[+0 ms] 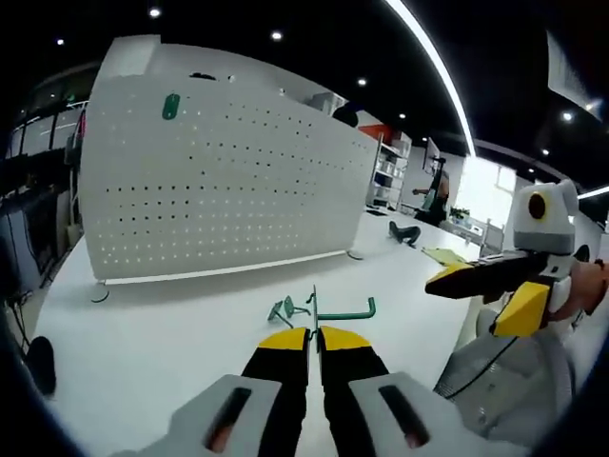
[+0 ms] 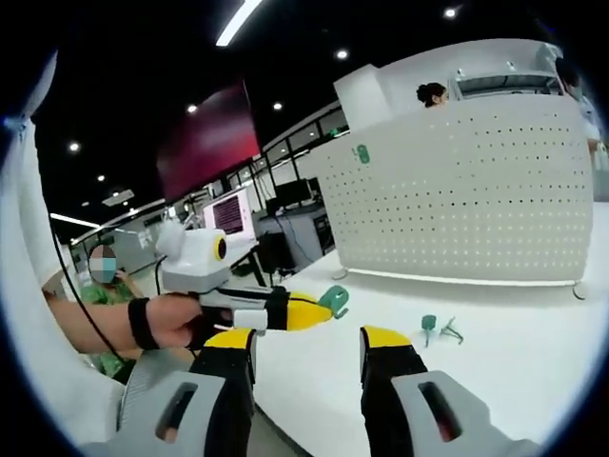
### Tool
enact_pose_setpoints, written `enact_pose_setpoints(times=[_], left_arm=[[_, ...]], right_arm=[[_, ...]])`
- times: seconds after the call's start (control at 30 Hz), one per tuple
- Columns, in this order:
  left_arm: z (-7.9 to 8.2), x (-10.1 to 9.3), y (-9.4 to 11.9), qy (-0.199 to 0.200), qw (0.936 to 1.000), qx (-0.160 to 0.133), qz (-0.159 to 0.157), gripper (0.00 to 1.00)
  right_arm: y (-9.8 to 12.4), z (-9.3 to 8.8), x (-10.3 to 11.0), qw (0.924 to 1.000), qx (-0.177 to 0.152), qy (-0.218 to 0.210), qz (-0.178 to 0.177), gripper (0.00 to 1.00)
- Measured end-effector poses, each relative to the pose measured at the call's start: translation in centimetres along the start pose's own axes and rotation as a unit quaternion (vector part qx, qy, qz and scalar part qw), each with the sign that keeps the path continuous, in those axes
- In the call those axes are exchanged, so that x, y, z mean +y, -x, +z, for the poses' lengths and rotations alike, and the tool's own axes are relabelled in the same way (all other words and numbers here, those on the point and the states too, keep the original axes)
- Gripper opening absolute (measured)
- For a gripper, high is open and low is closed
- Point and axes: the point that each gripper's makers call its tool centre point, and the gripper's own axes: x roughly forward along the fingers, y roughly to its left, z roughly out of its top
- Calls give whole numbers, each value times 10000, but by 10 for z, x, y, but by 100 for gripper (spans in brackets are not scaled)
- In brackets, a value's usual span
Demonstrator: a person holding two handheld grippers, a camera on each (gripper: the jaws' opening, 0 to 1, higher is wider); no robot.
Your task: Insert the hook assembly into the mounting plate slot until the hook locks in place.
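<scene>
The left gripper [image 1: 315, 335] has its jaws closed on a green hook [image 1: 344, 311], pinching its thin upright plate so the curved arm sticks out sideways above the white table [image 1: 143, 333]; in the right gripper view that hook [image 2: 335, 300] shows at the same gripper's yellow tips [image 2: 319, 309], held by a hand [image 2: 176, 321]. The right gripper [image 2: 309, 345] stands wide open and holds nothing. Another green hook piece [image 1: 285, 308] lies on the table toward the pegboard [image 1: 219, 181], which stands along the table's far edge with one green piece [image 1: 170, 106] already mounted near its top corner. The hook looks light, stiff and thin, likely metal, so it could twist in the jaws; a grip on the flat plate, clear of the tabs that must enter the slot, seems best. No writing or brand can be read.
</scene>
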Motion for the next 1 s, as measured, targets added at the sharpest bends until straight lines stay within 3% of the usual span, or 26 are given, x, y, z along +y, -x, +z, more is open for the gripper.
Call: enact_pose_setpoints(times=[0.23, 0.5, 1.0], left_arm=[[5, -2, 12, 102, 9997, -198, -45, 4], [11, -12, 18, 129, 9988, -419, -216, 4], [16, -36, 23, 0, 9964, -575, -620, 4]], right_arm=[[-2, -2, 6, 9999, -32, -145, 24, 41], [-4, 5, 7, 9986, -322, -417, -3, 32], [-7, 6, 4, 9955, -400, -844, -160, 23]])
